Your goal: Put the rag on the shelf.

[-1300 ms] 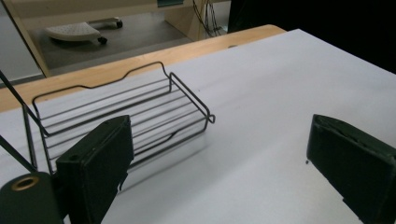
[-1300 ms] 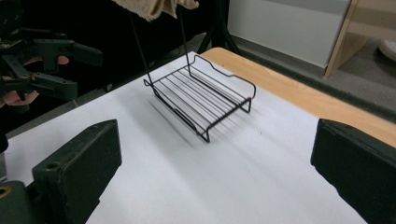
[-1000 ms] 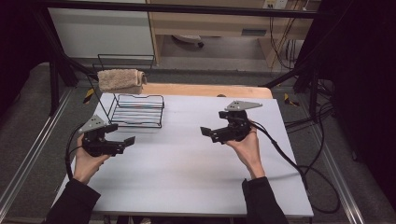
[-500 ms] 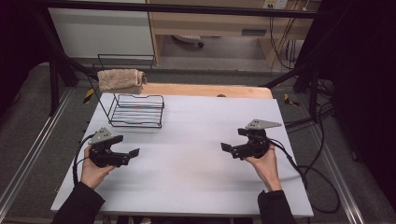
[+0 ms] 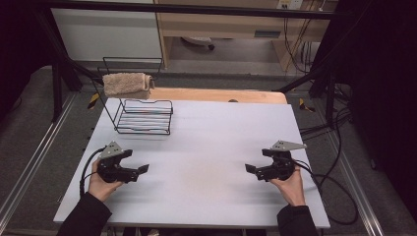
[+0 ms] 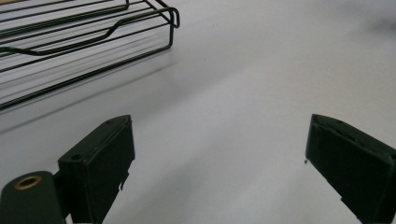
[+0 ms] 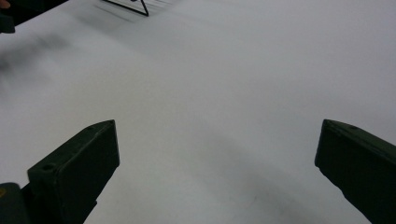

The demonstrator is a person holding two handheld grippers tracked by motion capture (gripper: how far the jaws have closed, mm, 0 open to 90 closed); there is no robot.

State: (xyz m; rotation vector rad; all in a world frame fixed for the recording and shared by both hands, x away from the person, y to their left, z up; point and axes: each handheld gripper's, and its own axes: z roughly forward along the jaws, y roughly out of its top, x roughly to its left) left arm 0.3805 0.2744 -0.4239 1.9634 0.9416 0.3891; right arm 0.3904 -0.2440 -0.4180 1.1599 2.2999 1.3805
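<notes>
Two spread, empty grippers, left gripper (image 5: 140, 170) and right gripper (image 5: 250, 168), hover low over the tabletop (image 5: 206, 142), lower frame.

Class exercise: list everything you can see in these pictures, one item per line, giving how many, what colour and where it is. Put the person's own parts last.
table: one, white top, centre of high view.
wire rack: one, black, far left of the table.
towel: one, beige, draped over the rack's upper rail.
wooden board: one, light brown, along the table's far edge.
left gripper: one, black, near left, jaws open, empty.
right gripper: one, black, near right, jaws open, empty.
hands: two, holding the grippers, dark sleeves.
</notes>
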